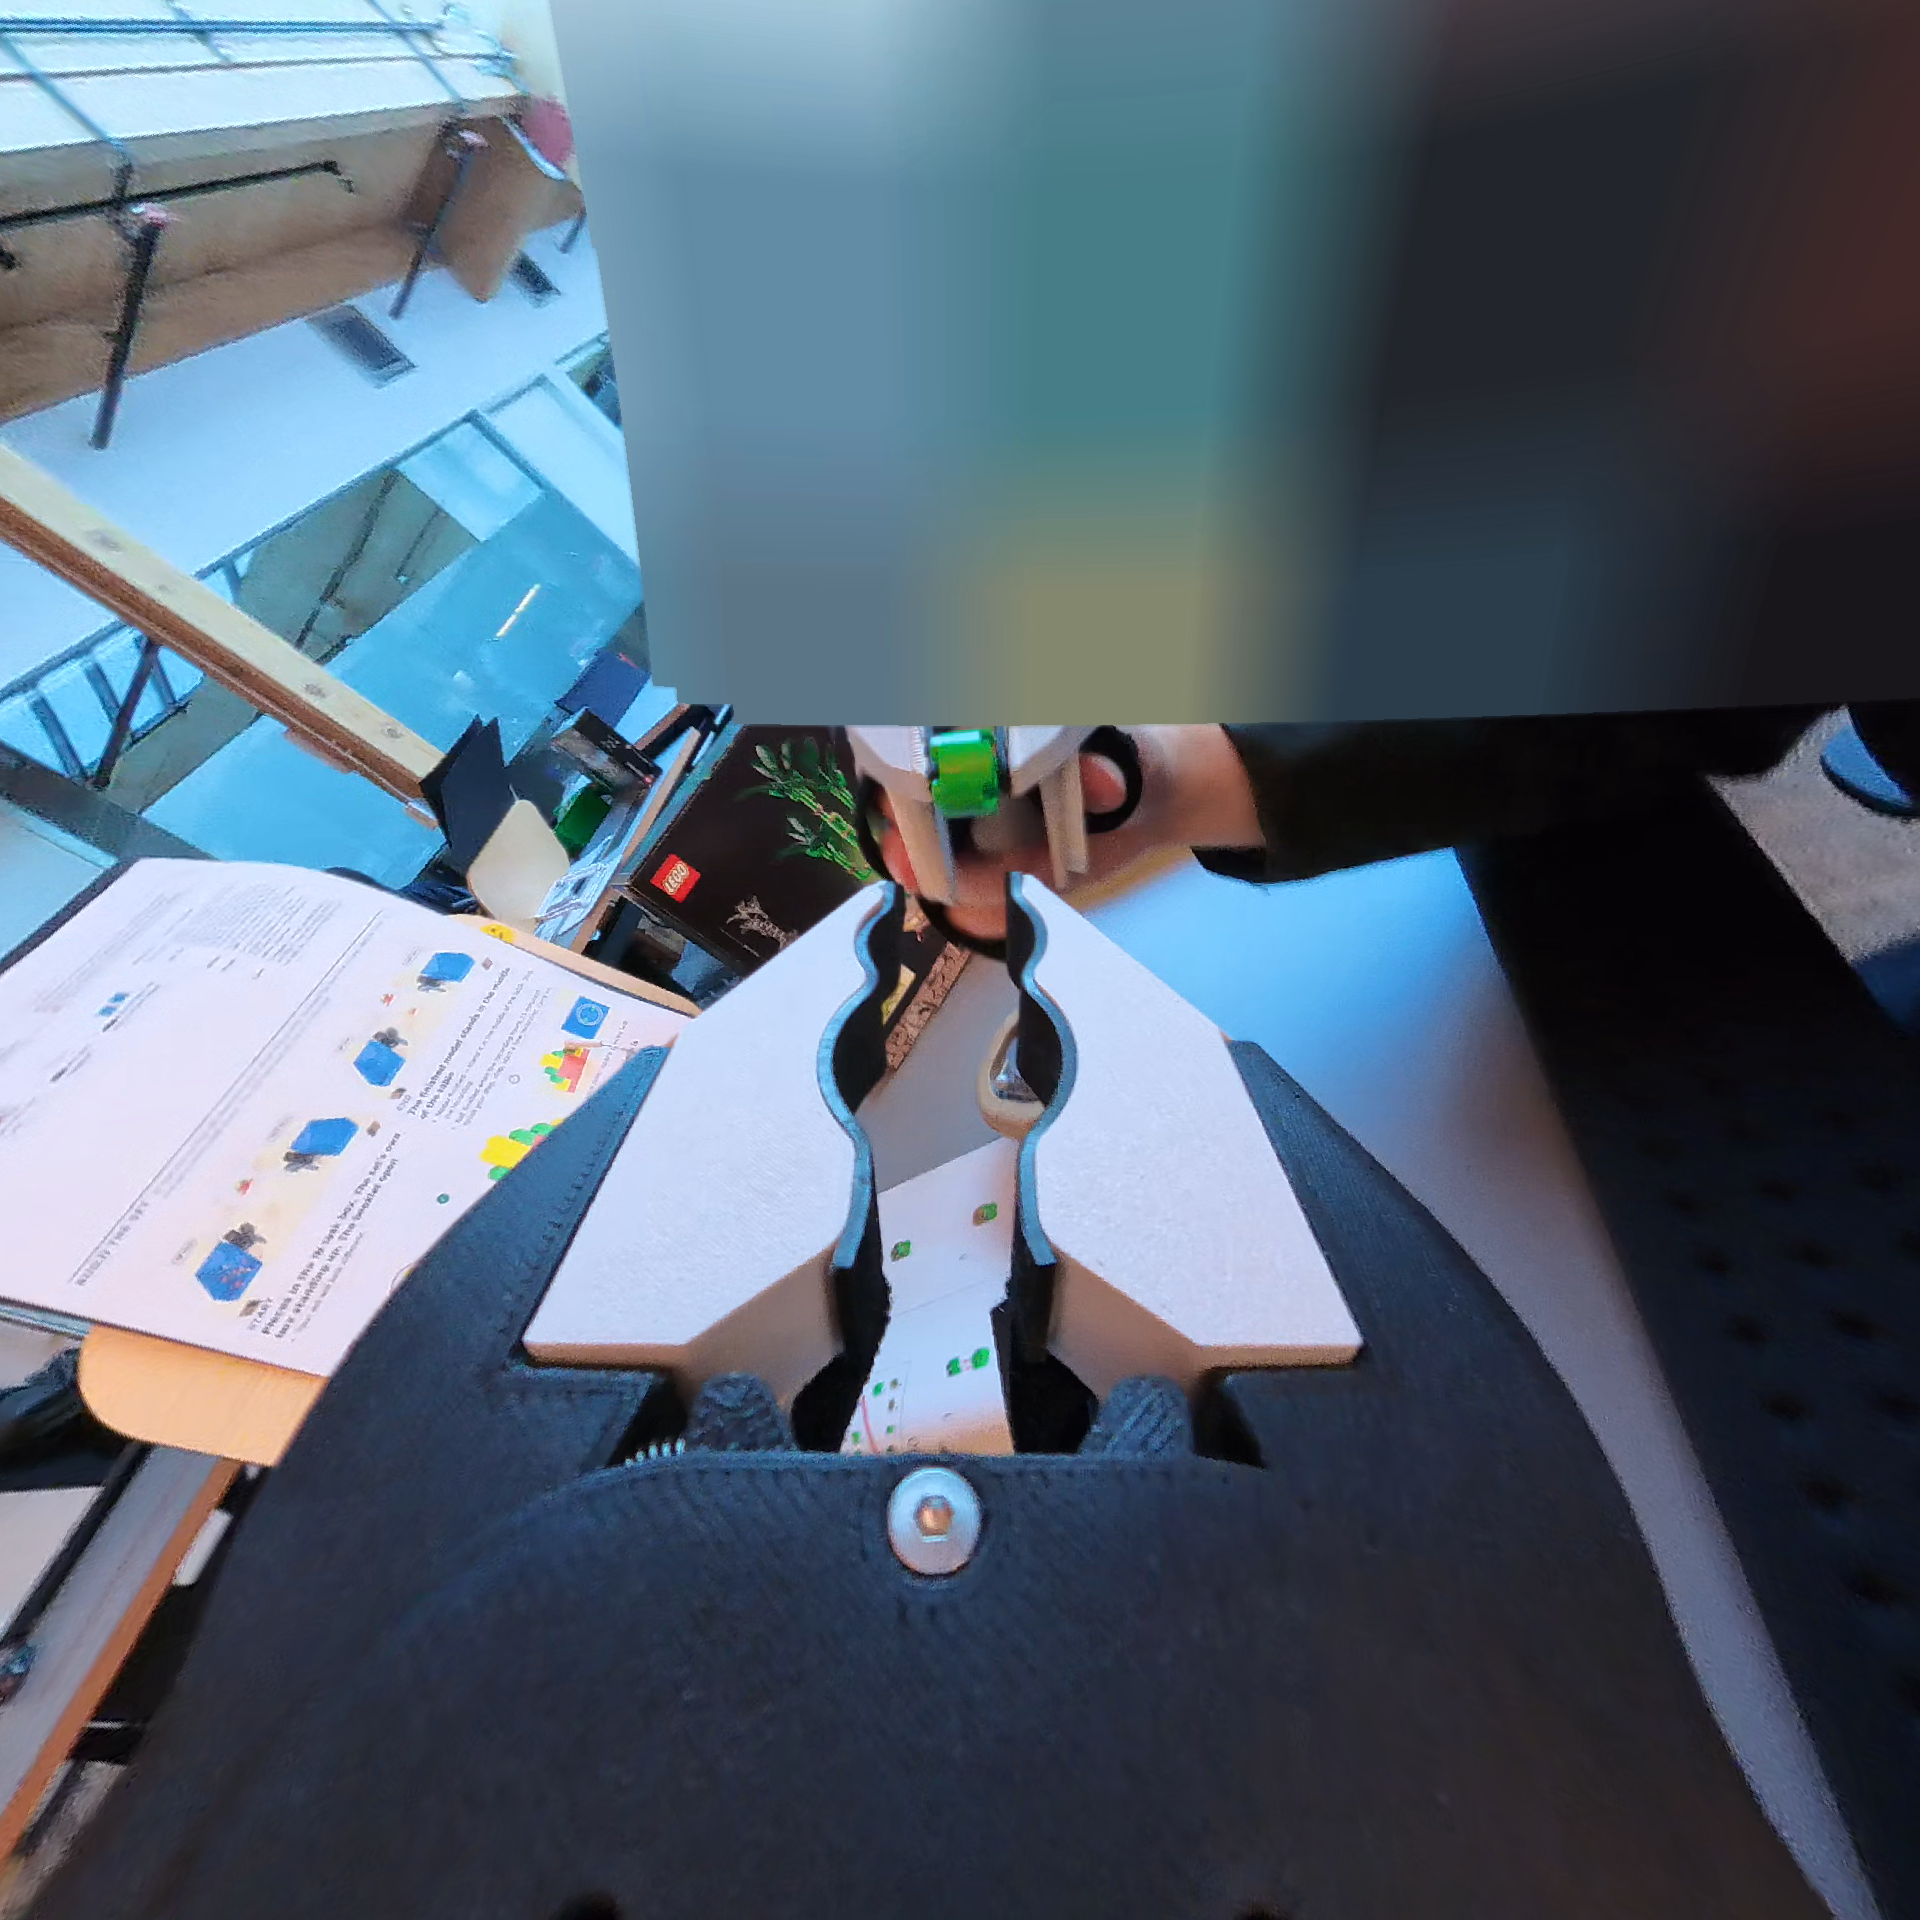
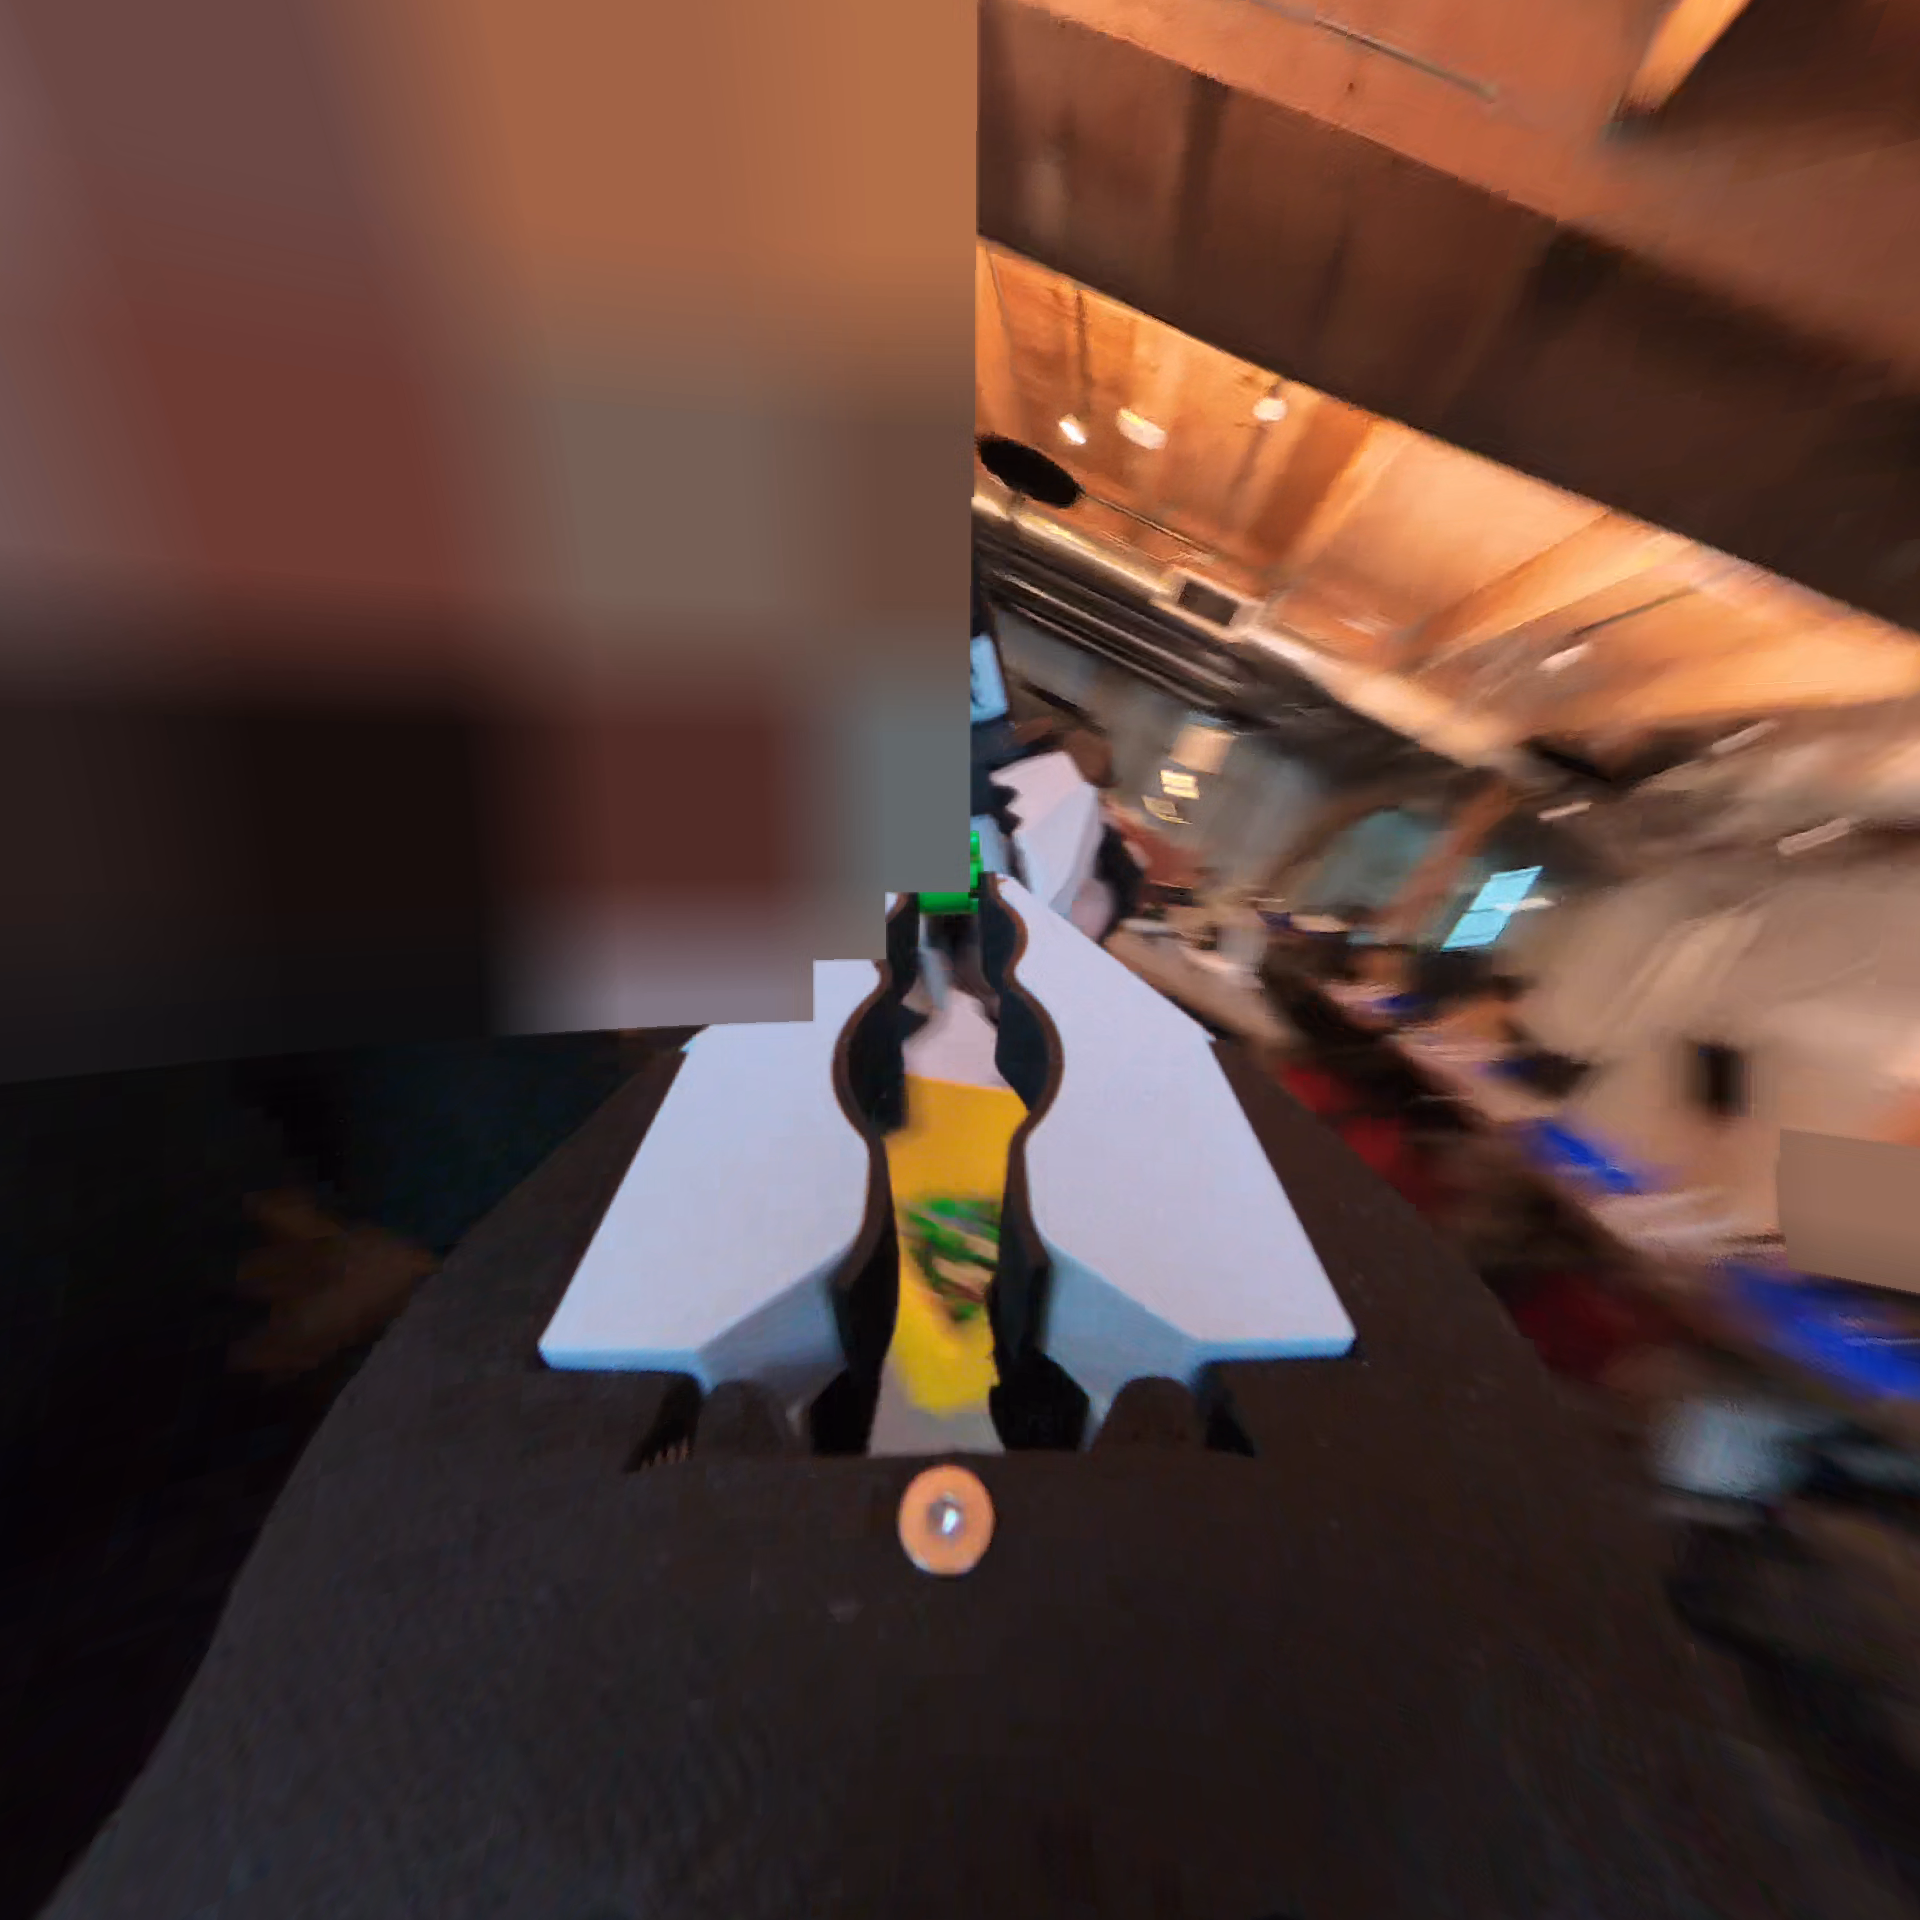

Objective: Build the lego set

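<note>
At the centre of the left wrist view, your right gripper (image 1: pixel 966 821) pinches a green lego piece (image 1: pixel 962 771) above your left gripper (image 1: pixel 948 894), whose fingers stand slightly parted around nothing. Left of frame lies the instruction sheet (image 1: pixel 260 1091); the dark lego box (image 1: pixel 769 862) stands behind.

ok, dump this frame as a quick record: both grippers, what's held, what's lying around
left gripper: fingers slightly apart, nothing visible between them
right gripper: fingers closed on the green piece; held in a hand
alignment: grippers face each other, tips close
instruction sheet: printed page, to the left in the left wrist view
box: dark, plant picture, beyond the sheet
booklet: page showing under the left fingers
table: white
image quality: right wrist view motion-blurred
</note>
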The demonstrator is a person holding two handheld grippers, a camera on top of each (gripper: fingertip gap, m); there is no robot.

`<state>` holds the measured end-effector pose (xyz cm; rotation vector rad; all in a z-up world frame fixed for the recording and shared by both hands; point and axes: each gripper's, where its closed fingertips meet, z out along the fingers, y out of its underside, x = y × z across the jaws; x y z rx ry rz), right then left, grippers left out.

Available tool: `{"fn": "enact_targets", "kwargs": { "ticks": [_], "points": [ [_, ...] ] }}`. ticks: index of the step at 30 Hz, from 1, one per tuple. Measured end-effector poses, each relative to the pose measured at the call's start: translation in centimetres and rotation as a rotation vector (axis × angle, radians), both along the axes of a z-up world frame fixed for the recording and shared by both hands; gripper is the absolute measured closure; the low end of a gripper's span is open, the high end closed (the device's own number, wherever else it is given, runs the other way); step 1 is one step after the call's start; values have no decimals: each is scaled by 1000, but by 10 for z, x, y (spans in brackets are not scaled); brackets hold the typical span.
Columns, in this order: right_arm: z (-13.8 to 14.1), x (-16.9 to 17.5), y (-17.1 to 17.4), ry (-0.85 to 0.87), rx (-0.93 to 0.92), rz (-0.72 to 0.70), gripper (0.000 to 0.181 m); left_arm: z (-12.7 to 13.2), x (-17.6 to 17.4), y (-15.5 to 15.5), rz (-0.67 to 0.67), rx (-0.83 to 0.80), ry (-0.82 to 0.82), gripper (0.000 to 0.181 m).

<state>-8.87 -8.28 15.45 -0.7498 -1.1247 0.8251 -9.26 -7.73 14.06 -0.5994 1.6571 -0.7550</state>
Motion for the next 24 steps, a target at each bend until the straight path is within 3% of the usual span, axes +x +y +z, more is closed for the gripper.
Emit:
{"fn": "enact_targets", "kwargs": {
  "ticks": [1,19,22,24],
  "points": [
    [-2,-2,-1,-30,56,-45,172,0,0,-1,0,7,0,163],
    [-13,-14,5,-136,129,-129,171,-5,-1,-10,-40,54,13,171],
    [-13,-15,11,-127,117,-150,172,-4,0,-4,-4,63,9,172],
    [-8,-10,14,-88,96,-170,160,-4,-3,8,55,60,21,172]
  ]
}}
